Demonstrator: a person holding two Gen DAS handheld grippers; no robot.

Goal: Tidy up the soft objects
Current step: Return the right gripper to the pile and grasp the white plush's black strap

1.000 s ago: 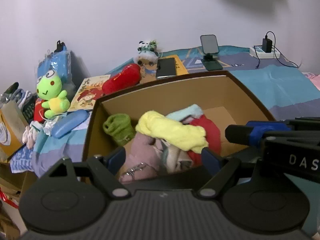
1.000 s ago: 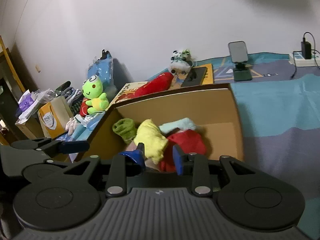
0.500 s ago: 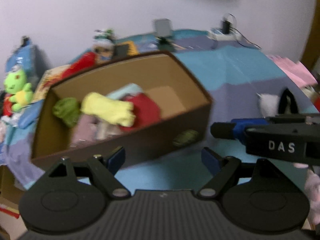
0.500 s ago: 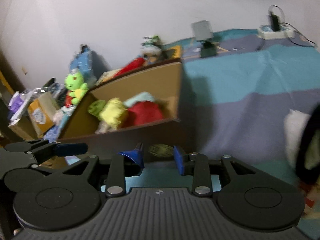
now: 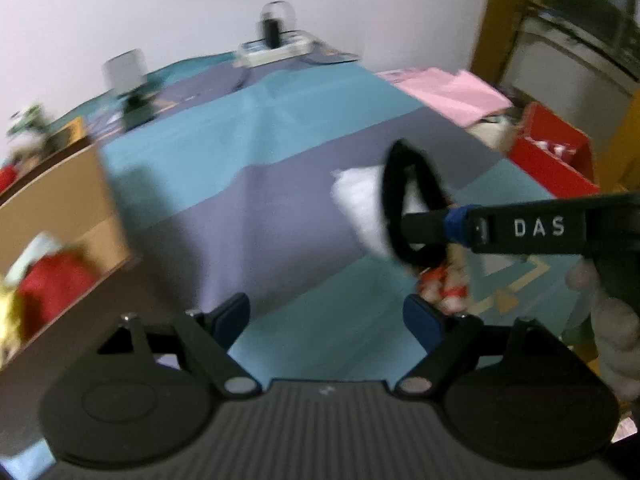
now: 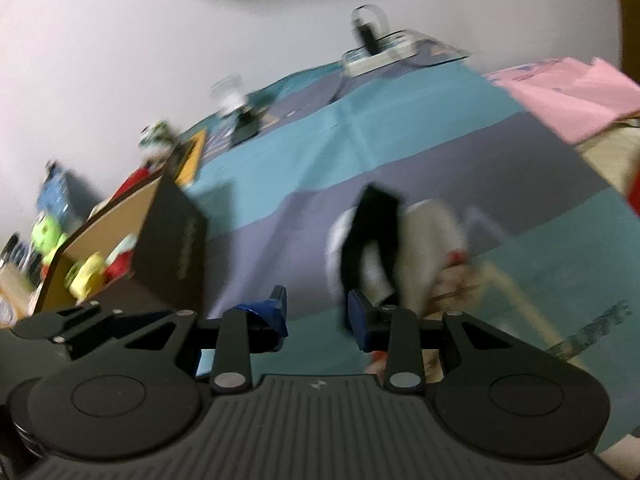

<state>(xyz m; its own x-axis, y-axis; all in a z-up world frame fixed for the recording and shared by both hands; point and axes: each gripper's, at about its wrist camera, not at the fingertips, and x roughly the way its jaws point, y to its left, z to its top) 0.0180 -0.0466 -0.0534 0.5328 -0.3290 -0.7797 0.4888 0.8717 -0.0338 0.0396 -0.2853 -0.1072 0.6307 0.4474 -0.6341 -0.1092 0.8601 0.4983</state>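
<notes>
A white soft toy with a black loop-shaped part (image 5: 360, 204) lies on the teal and purple cover (image 5: 260, 184), blurred in both views. In the right wrist view the toy (image 6: 424, 232) sits just beyond my right gripper (image 6: 318, 308), whose jaws stand apart with nothing between them. My left gripper (image 5: 326, 316) is open over bare cover, with the toy ahead to its right. One of the right gripper's fingers (image 5: 432, 224) crosses in front of the toy. The cardboard box (image 5: 52, 188) with red cloth (image 5: 52, 284) and yellow cloth (image 6: 86, 276) is at the left.
A pink cloth (image 5: 448, 92) and a red box (image 5: 552, 156) lie at the right edge. A power strip (image 5: 276, 46) and a phone stand (image 5: 132, 92) stand by the wall. A green frog plush (image 6: 48, 236) sits beyond the box. A small red and white thing (image 5: 444, 284) lies under the toy.
Both grippers have swung right and down, away from the box, and the white and black toy has come into view. The right jaws have spread a little.
</notes>
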